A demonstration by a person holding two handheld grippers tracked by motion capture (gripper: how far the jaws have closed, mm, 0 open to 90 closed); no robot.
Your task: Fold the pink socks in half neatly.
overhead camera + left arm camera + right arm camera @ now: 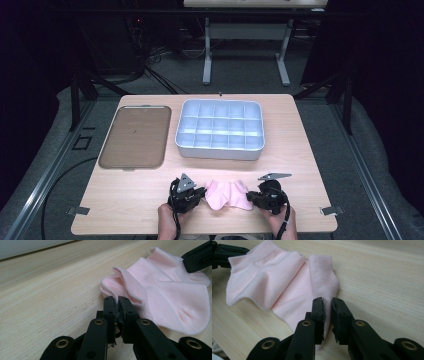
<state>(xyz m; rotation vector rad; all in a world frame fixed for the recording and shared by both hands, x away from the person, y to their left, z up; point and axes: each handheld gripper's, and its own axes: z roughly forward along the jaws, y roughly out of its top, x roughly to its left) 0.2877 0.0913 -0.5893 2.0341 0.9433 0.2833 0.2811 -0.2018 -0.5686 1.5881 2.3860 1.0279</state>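
While a pink sock (pixel 229 194) lies at the table's (pixel 300 150) near edge between left gripper (pixel 198 193) and right gripper (pixel 253 195); left gripper view – jaws pinching the sock's edge; right gripper view – jaws nearly together at its edge, whether clamping cloth I cannot tell.

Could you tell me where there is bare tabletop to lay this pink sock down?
Free: the strip between the sock and the divided bin, and the right side of the table. Crowded: the near edge, where both grippers flank the sock, and the back left with the tray.
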